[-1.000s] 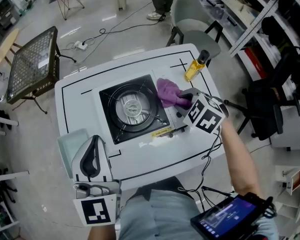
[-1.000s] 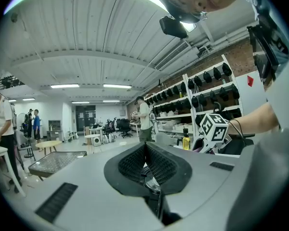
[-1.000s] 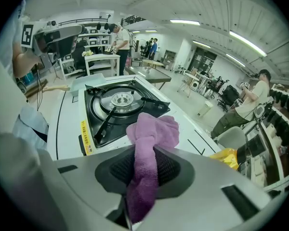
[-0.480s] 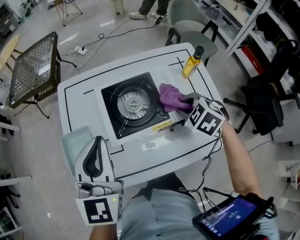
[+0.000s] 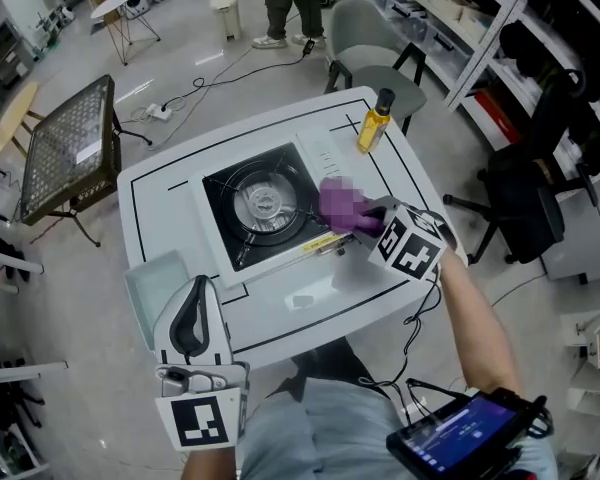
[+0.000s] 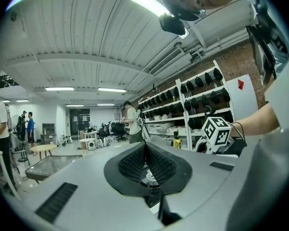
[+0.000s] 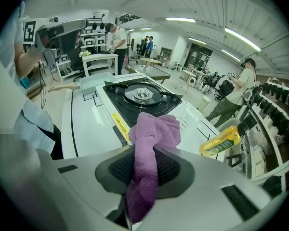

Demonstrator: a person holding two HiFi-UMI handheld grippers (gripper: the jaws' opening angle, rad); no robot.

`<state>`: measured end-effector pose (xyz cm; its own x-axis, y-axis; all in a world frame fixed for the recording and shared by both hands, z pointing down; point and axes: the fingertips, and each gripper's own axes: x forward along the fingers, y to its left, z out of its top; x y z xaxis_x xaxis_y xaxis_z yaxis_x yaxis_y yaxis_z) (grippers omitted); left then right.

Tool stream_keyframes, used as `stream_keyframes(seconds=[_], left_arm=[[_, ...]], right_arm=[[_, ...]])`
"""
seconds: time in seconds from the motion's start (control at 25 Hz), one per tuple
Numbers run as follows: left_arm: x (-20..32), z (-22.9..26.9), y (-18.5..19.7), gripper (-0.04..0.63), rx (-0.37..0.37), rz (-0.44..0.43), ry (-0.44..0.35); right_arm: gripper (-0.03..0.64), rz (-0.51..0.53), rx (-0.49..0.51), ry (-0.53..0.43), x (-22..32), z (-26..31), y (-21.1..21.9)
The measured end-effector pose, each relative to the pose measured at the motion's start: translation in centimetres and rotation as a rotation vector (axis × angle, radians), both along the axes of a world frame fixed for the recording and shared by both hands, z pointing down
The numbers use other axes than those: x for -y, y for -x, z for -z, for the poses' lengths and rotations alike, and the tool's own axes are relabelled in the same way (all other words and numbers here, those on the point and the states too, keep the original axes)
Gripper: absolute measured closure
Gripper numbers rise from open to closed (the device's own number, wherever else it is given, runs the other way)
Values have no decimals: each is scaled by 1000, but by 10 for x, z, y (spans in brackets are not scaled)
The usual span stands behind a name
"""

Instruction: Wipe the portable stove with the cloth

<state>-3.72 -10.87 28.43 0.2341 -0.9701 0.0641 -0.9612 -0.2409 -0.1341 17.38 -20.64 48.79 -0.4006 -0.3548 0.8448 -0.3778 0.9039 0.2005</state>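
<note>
Right gripper (image 5: 368, 216): it is over the front right part of the desk, with the marker cube toward the person.
Right jaws: in the right gripper view (image 7: 144, 170) they are clamped on the purple cloth, which runs down between them as a twisted strip.
Cloth (image 7: 153, 131): its free end is bunched in front of the jaws. In the head view the cloth (image 5: 337, 204) is at the right side of the portable stove, just beside the burner. Whether it presses on the surface I cannot tell.
Portable stove (image 5: 263, 208): black top with a round burner in the middle. It stands near the centre of the white desk (image 5: 310, 313), inside the black outline.
Left gripper (image 5: 191, 293): it is at the front left corner of the desk, near the person's body and well apart from the stove.
Left jaws: in the left gripper view (image 6: 145, 161) they are together and nothing is between them.
Yellow bottle (image 5: 372, 123): it stands upright near the far right corner of the desk, apart from the stove.
Pale tray (image 5: 148, 286): it lies at the left edge of the desk, just beside the left gripper.
</note>
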Motion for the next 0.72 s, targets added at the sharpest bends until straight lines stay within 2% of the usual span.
stream_keyframes(seconds=[0.32,0.52,0.72], left_arm=[[-26,-6,-8,577,3,-10,22],[-38,1,-29,577,-12,-58,-6],[-54,3,-47,577,-2,-51,8]], right_arm=[[511,-20,14,-5,-30,1,-10],[511,-39,4,18,-58,-4,-26],[511,-36,13,42,-84,3,-46]])
